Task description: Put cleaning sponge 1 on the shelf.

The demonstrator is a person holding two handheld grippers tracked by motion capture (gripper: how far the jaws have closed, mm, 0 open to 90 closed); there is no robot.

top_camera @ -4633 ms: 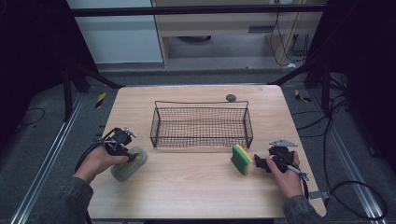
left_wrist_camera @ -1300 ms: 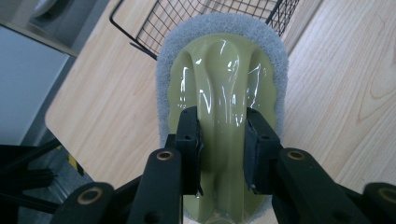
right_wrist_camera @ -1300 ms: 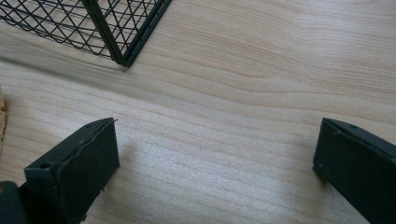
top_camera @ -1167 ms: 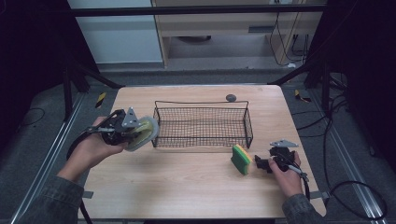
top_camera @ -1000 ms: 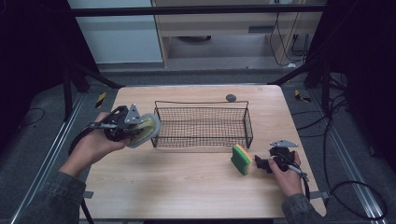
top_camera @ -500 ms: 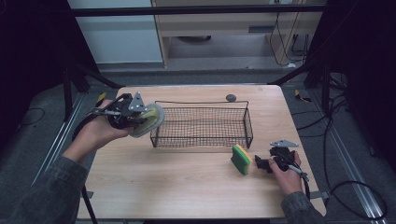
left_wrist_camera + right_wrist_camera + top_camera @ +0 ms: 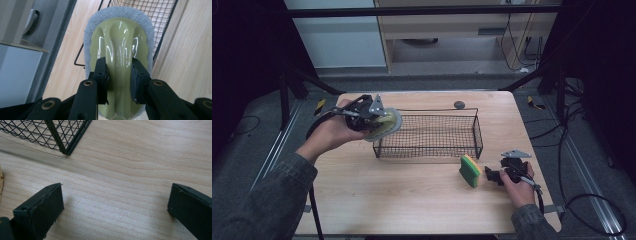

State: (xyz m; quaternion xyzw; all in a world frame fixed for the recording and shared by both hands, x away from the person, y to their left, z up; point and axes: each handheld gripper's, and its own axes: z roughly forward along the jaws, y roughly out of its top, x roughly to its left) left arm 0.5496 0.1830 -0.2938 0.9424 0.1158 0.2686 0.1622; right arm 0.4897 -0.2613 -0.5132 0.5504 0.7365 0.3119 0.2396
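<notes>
My left gripper is shut on a scrubber, an olive plastic grip with a grey scouring pad under it. It hangs in the air at the left end of the black wire basket. In the left gripper view both jaws pinch the scrubber by its raised middle ridge, with the basket corner below it. My right gripper rests on the table, open, just right of a green and yellow sponge. Bare wood lies between the jaws of the right gripper.
A small dark round object lies on the table behind the basket. A corner of the basket stands ahead-left of the right gripper. A person's sleeve comes in from the lower left.
My left gripper has lifted the scrubber off the table's front left and carried it up and back to the basket's left end. The right gripper and the sponge have stayed put.
</notes>
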